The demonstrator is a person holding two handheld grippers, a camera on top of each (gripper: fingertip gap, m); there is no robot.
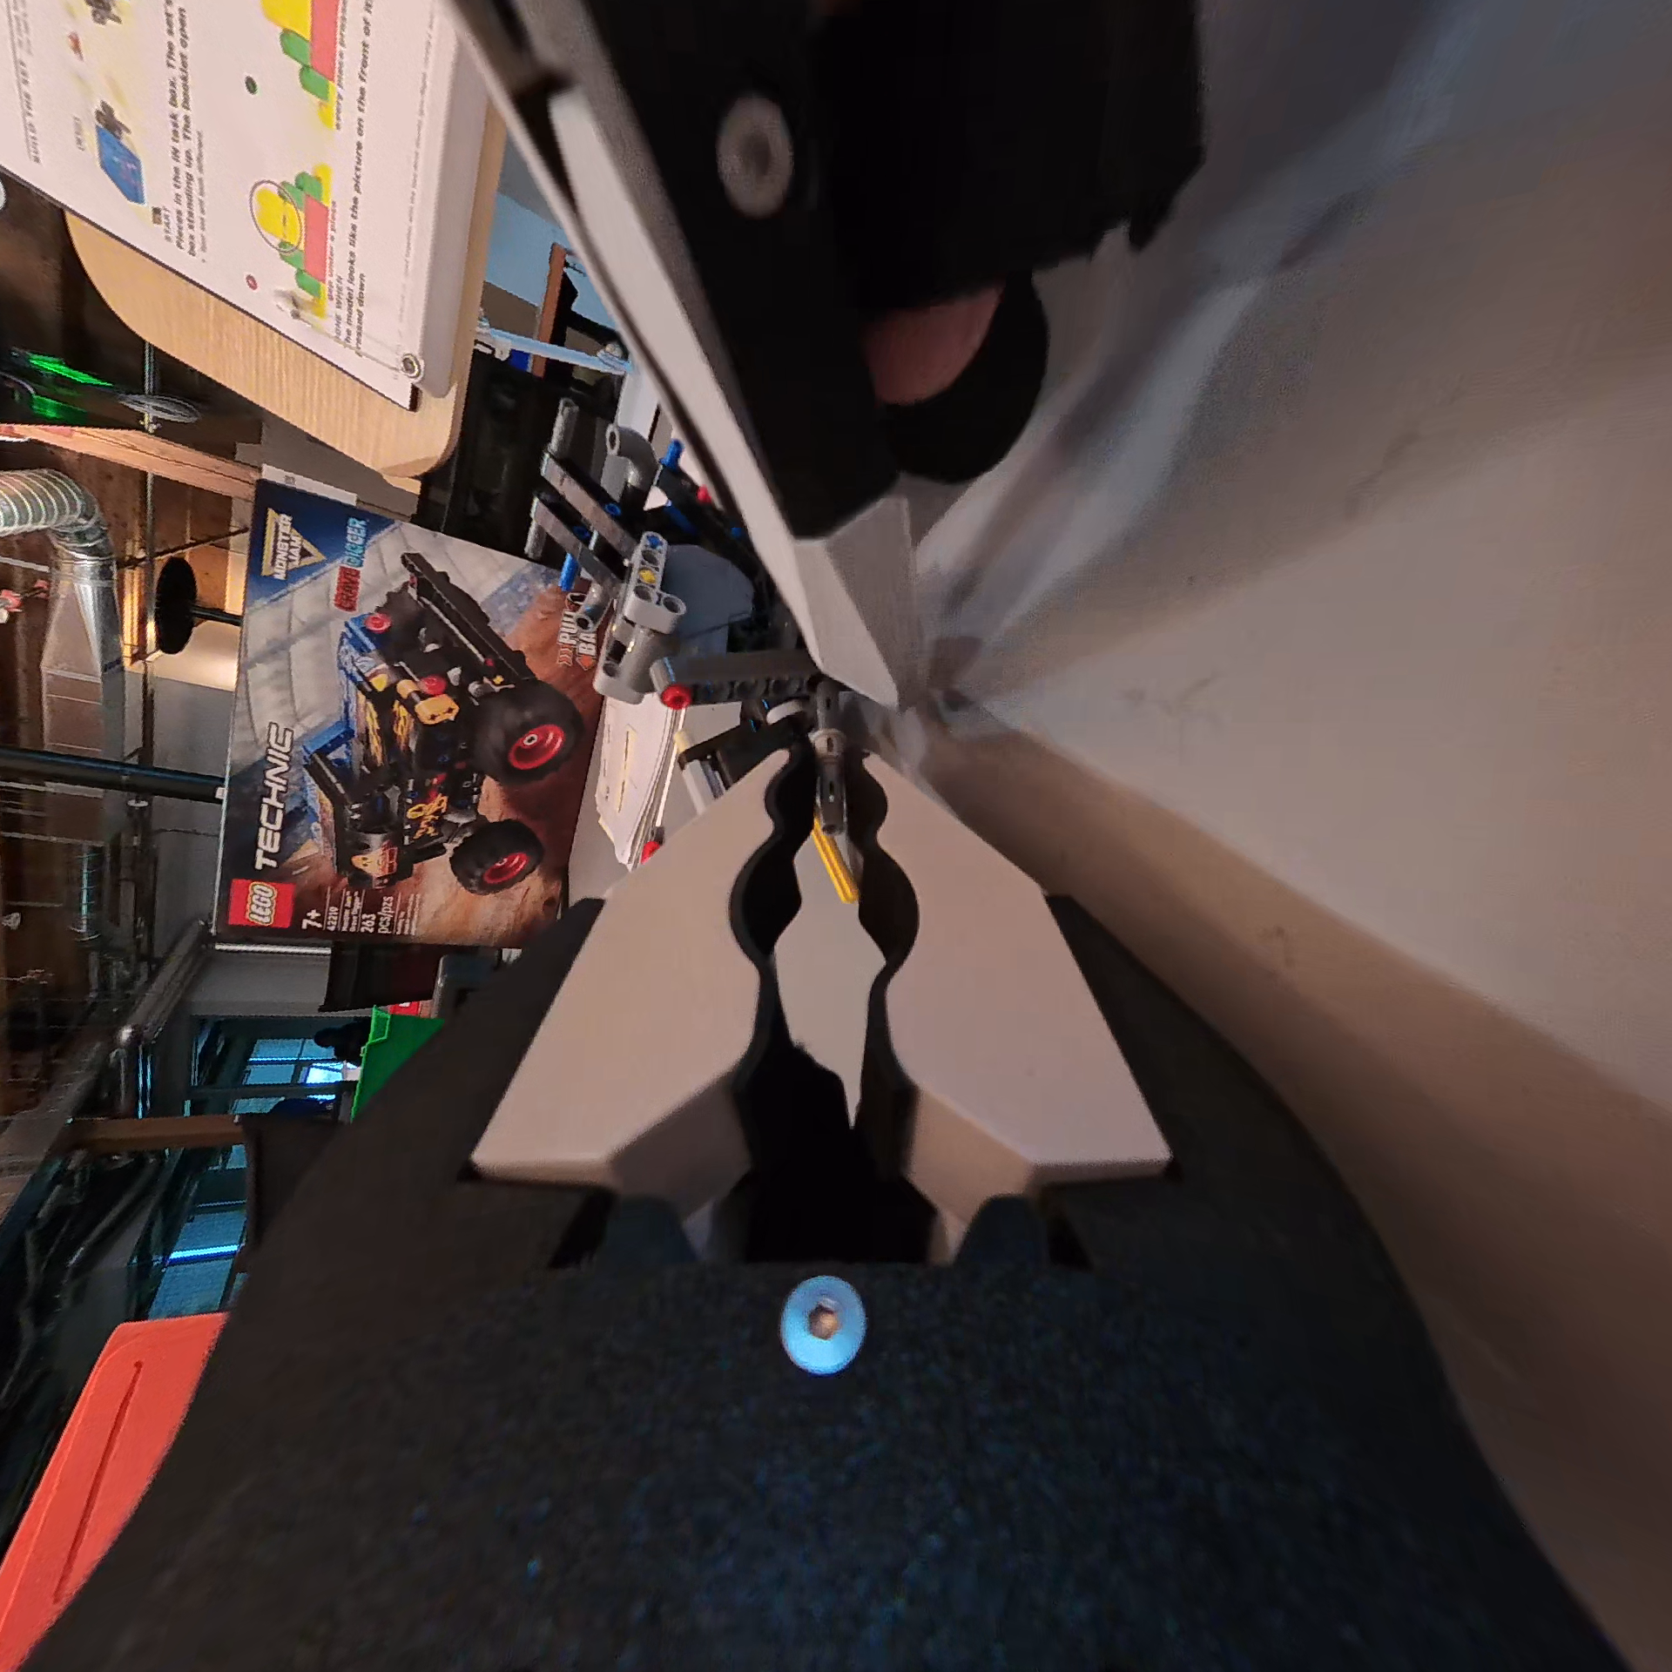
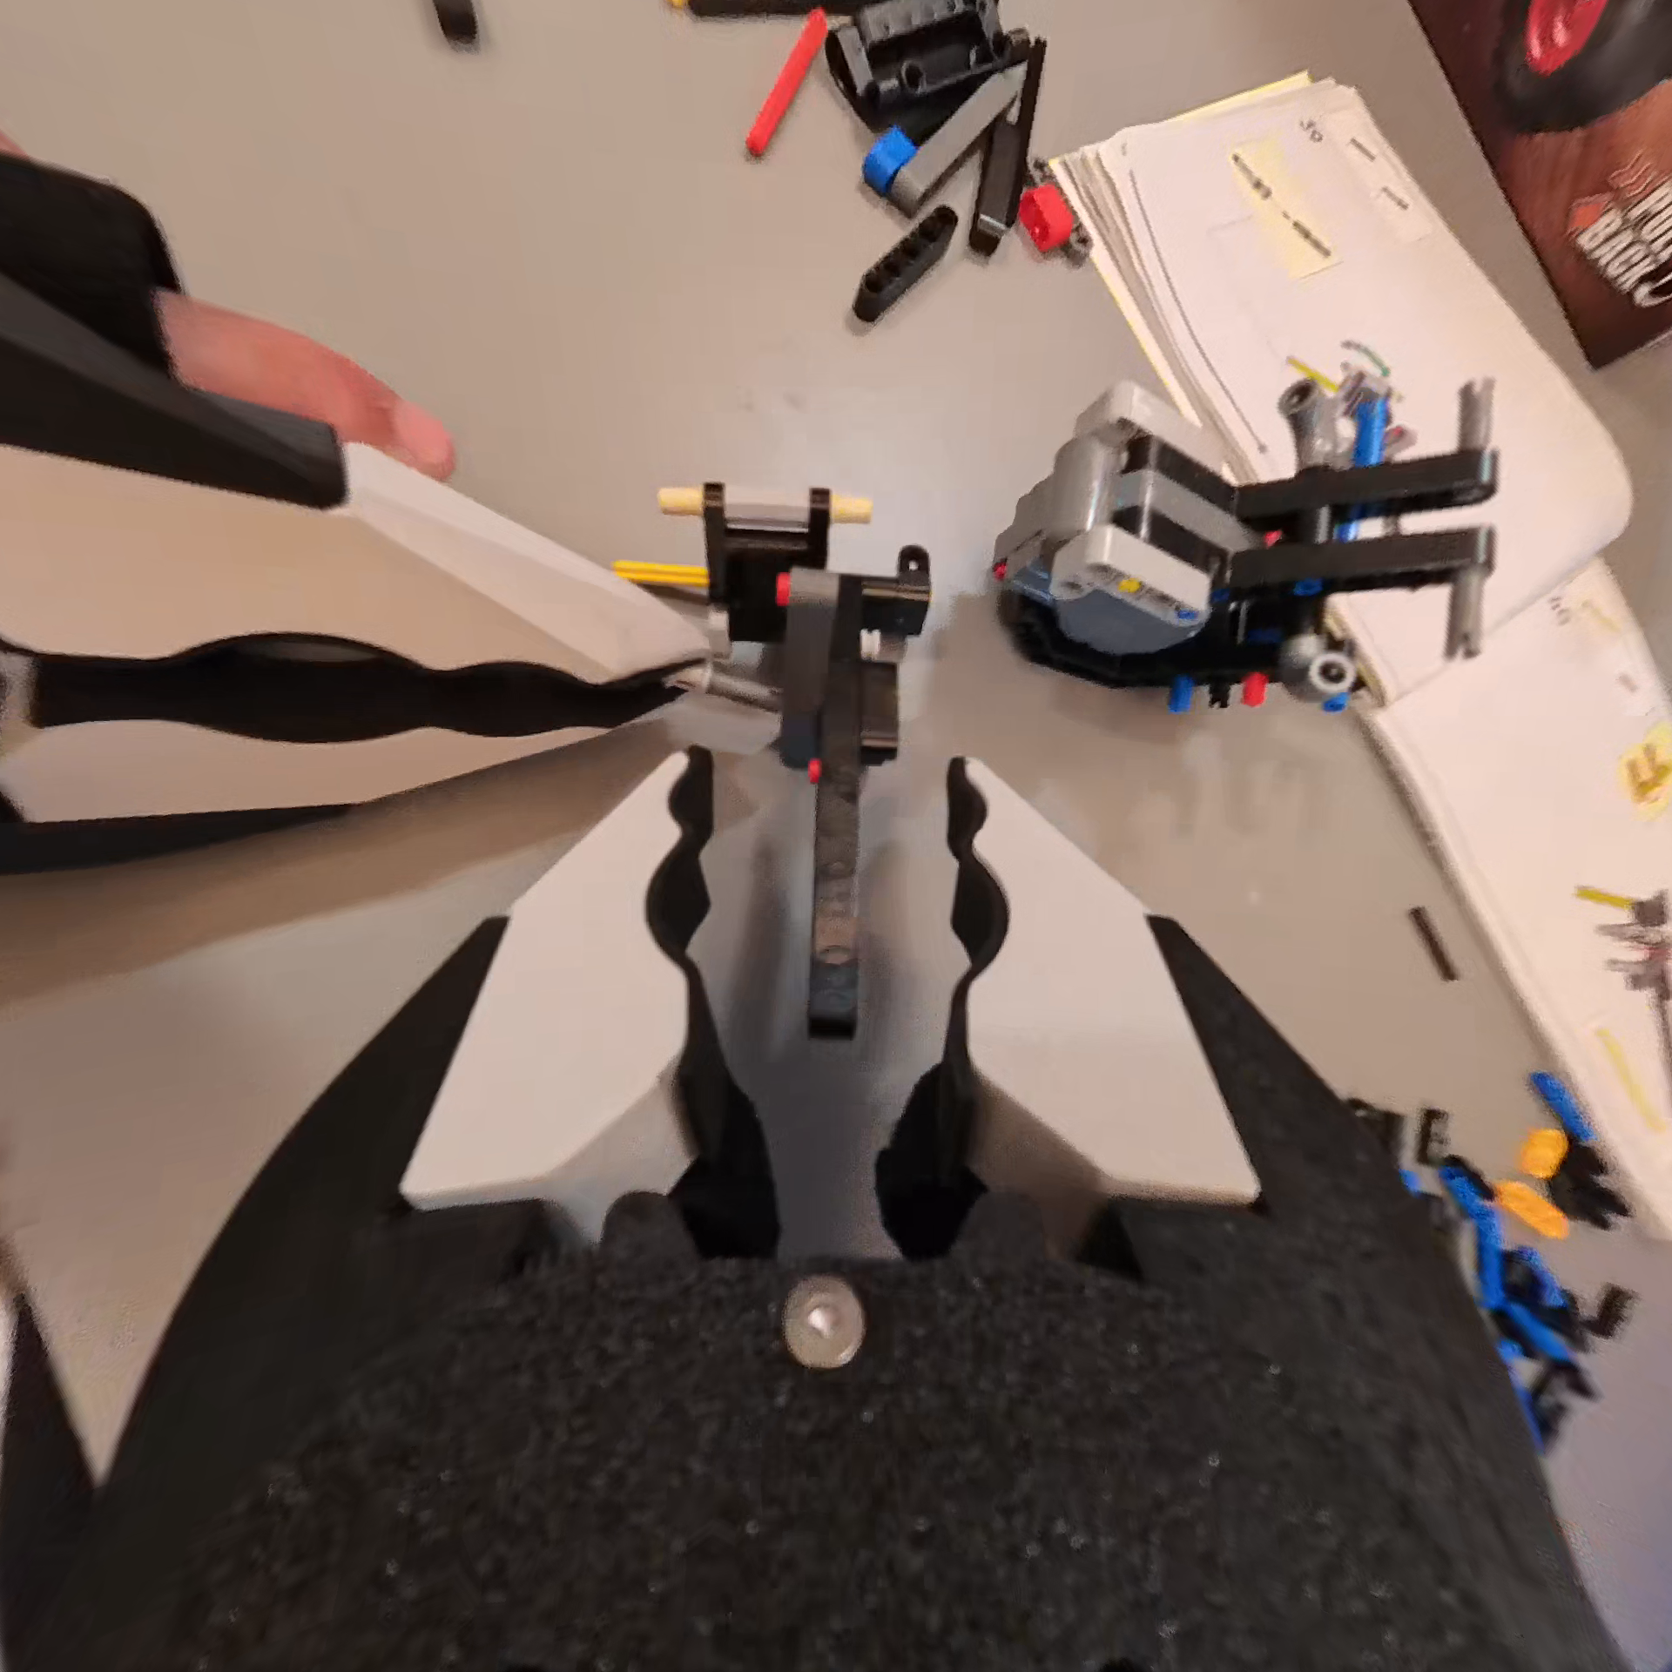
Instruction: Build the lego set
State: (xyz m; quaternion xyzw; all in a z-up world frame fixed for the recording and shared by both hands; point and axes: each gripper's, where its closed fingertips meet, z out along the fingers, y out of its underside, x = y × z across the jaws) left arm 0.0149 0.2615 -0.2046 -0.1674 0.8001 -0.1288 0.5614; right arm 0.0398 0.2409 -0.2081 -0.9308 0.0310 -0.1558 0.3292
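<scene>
A small assembly [image 2: 819,624] of black and grey beams with red pins, a tan axle and a yellow axle lies on the grey table [image 2: 543,317]. My left gripper [image 2: 692,674] comes in from the left and is shut on a grey stub at the assembly's side. In the left wrist view my left gripper [image 1: 823,764] pinches that grey part, and the yellow axle [image 1: 837,859] shows between the fingers. My right gripper [image 2: 823,769] is open, and its fingers straddle the assembly's long black beam [image 2: 832,905] without touching it. A larger grey, black and blue chassis [image 2: 1176,561] stands to the right.
Stacked instruction pages [image 2: 1267,271] lie at the right, partly under the chassis. Loose black beams and a red axle [image 2: 787,81] lie at the back. A pile of blue and orange pieces [image 2: 1520,1221] is near right. The set box [image 1: 380,724] stands behind. The tips of both grippers are at nearly the same place.
</scene>
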